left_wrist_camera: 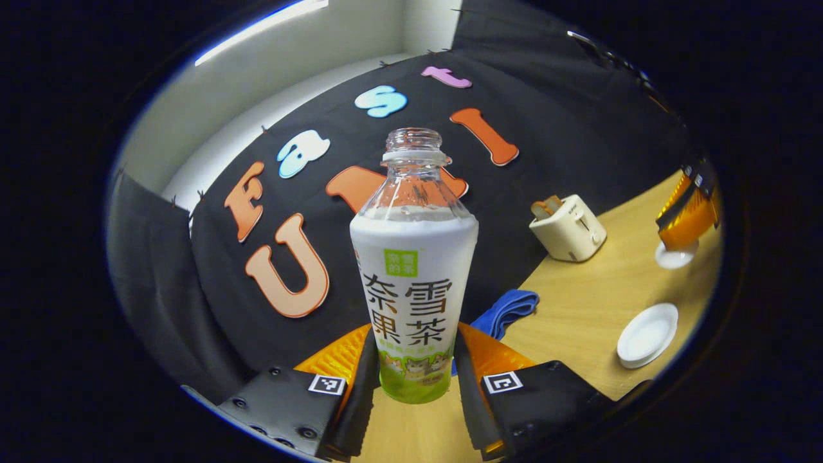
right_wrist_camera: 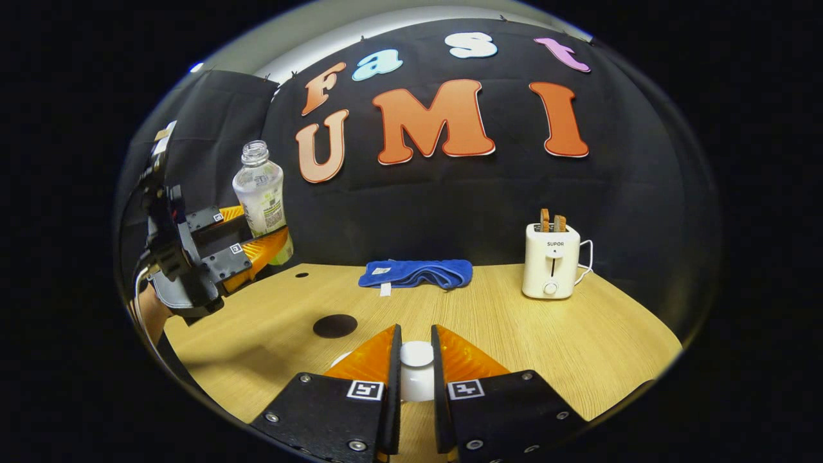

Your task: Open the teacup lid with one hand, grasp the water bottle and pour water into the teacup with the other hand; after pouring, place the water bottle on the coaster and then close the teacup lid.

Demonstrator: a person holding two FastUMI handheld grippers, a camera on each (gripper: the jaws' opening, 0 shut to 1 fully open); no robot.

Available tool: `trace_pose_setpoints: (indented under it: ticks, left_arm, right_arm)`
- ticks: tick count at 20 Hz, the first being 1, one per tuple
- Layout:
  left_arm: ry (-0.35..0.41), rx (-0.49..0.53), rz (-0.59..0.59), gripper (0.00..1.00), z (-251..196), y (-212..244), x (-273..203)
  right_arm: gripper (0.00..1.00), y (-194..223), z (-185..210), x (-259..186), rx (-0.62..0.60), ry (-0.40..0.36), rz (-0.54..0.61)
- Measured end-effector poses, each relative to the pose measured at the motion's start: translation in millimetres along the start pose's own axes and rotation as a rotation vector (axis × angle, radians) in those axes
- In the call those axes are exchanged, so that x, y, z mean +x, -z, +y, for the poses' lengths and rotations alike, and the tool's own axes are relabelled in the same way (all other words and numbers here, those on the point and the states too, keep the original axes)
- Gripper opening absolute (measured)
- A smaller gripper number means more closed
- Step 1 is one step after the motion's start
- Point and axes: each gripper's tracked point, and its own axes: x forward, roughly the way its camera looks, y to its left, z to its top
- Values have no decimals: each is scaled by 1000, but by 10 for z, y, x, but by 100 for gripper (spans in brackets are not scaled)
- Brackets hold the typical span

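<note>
Left gripper view:
- Left hand-held gripper (left_wrist_camera: 413, 379): pinching water bottle (left_wrist_camera: 413, 283) low on its body, both fingers pressing the label sides; bottle standing upright, uncapped, held clear above the worktop (left_wrist_camera: 578, 321).
- Blue cloth (left_wrist_camera: 505, 312): lying behind the bottle at the worktop's back edge.
- Toaster (left_wrist_camera: 569, 228): standing at the back edge, bread poking out of the slots.
- Saucer (left_wrist_camera: 647, 334): sitting well apart from the toaster, toward the worktop's near edge.
- Right hand-held gripper (left_wrist_camera: 689, 215): hovering over a white lid (left_wrist_camera: 675, 257) at the far side; grip hard to tell here.

Right gripper view:
- Right hand-held gripper (right_wrist_camera: 416, 373): pinching the teacup lid (right_wrist_camera: 416, 355) by its knob, fingers closing on either side.
- Coaster (right_wrist_camera: 335, 325): dark disc lying on the worktop (right_wrist_camera: 578, 341), toward the left, bare.
- Left hand-held gripper (right_wrist_camera: 257, 247): holding the water bottle (right_wrist_camera: 259, 190) aloft near the worktop's left back corner.
- Blue cloth (right_wrist_camera: 416, 272) and toaster (right_wrist_camera: 551, 260): sitting along the back edge, well apart.
</note>
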Motion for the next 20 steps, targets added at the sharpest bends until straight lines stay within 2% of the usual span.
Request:
trace_pose_setpoints:
  ticks: [3,4,5,6,8,9,11,12,13,14,15,20]
  left_arm:
    - [7,-212,26,63,-24,59,45]
    - [13,-293,45,59,-38,123,84]
    - [16,-355,61,63,-51,160,100]
    - [5,-404,74,60,-45,175,143]
    - [6,-488,100,60,-142,235,245]
    - [9,-517,112,63,-171,267,304]
    - [26,-559,143,63,-247,317,284]
    - [28,-582,157,63,-251,334,230]
    - [33,-608,172,63,-280,365,237]
    - [33,-629,186,60,-335,451,264]
    - [38,-649,196,63,-392,504,277]
    - [75,-694,267,63,-624,846,315]
  right_arm:
    - [22,-53,56,21,-7,-2,-8]
    - [22,-59,74,31,-6,-5,-9]
    - [22,-45,105,35,-6,-10,-6]
    - [22,-44,129,45,-7,-13,-4]
    - [22,-30,169,67,-13,-19,2]
    - [22,-28,194,70,-14,-23,2]
    - [22,-26,242,74,-15,-33,3]
    - [17,-10,252,86,-14,-36,8]
    - [22,17,269,99,-14,-37,13]
    - [22,25,285,105,-16,-39,16]
    - [22,32,302,101,-21,-42,18]
    - [22,57,355,133,-18,-54,25]
